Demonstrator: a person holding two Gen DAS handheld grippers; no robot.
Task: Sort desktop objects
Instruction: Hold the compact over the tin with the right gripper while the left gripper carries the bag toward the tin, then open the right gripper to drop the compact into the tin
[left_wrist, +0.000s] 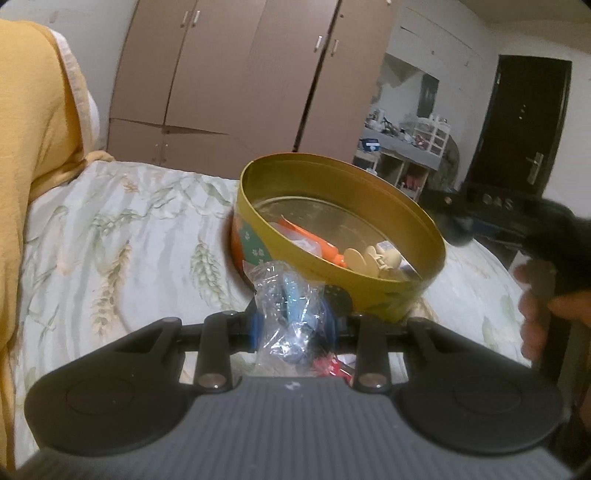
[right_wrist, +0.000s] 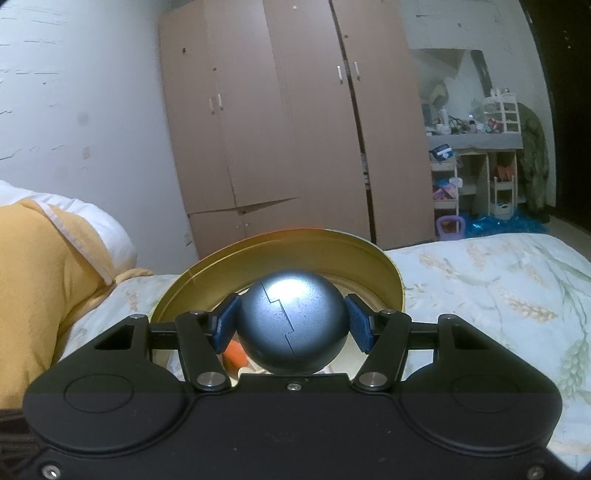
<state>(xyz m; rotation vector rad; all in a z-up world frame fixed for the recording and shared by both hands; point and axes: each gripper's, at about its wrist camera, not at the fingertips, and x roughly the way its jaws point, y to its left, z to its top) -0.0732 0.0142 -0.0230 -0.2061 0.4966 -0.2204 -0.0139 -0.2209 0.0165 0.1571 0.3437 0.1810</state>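
Note:
A round gold tin (left_wrist: 399, 284) stands on the bed and holds an orange packet (left_wrist: 314, 240) and a cream hair clip (left_wrist: 373, 258). My left gripper (left_wrist: 293, 314) is shut on a clear plastic bag with a blue item (left_wrist: 291, 314), held just in front of the tin's near wall. In the right wrist view my right gripper (right_wrist: 291, 325) is shut on a grey-blue ball (right_wrist: 291, 325), held over the near rim of the tin (right_wrist: 207, 273). The ball hides most of the tin's inside.
The floral bedspread (left_wrist: 129, 240) lies around the tin. A yellow blanket and white pillow (right_wrist: 48, 266) lie at the left. A red item (left_wrist: 330, 367) lies under my left gripper. The hand with the other gripper (left_wrist: 546, 295) is at the right. Wardrobe and cluttered desk stand behind.

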